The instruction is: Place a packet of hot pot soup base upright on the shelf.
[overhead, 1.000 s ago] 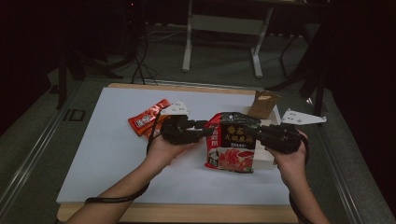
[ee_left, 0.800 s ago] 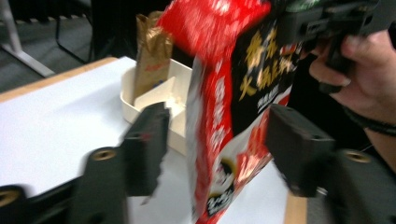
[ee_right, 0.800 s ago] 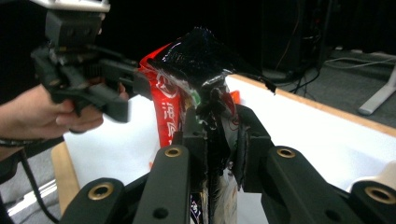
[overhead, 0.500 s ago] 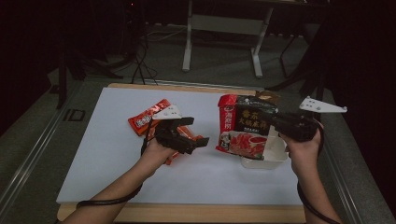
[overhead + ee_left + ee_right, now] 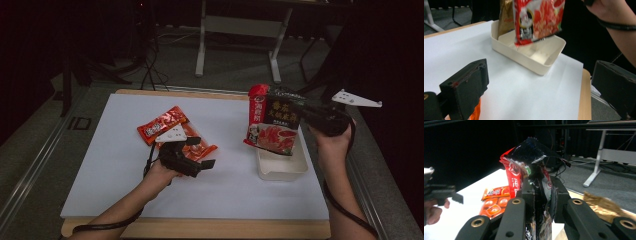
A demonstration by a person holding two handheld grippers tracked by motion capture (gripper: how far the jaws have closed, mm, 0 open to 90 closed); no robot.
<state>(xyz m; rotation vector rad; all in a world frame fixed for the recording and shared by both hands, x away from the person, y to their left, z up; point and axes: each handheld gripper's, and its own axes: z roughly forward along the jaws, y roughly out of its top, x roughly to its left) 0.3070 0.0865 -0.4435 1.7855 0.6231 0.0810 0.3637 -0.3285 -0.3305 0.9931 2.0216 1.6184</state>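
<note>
Holding the red and black pouch (image 5: 272, 125) by its right edge in my right gripper (image 5: 312, 114), jaws pinched flat on the film; the right gripper view shows the crinkled top of the pouch (image 5: 534, 155) standing up between them. It hangs upright over the cream tray (image 5: 300, 167) at the right of the white mat (image 5: 100, 150), its lower edge just above the tray's inside in the left gripper view. A brown packet (image 5: 505, 17) leans at the tray's far end.

Handling, my judgement: light, soft foil-plastic, slick, contents shifting; it sags and swings from an edge grip. A sealed edge seam is the best hold, not the bulging middle.

My left gripper (image 5: 197, 162) is spread and empty, low over the mat beside the two red snack packets (image 5: 162, 125).

Change against half a second ago: the pouch sits slightly lower and more upright over the tray; the left gripper has drawn back toward the near side.
</note>
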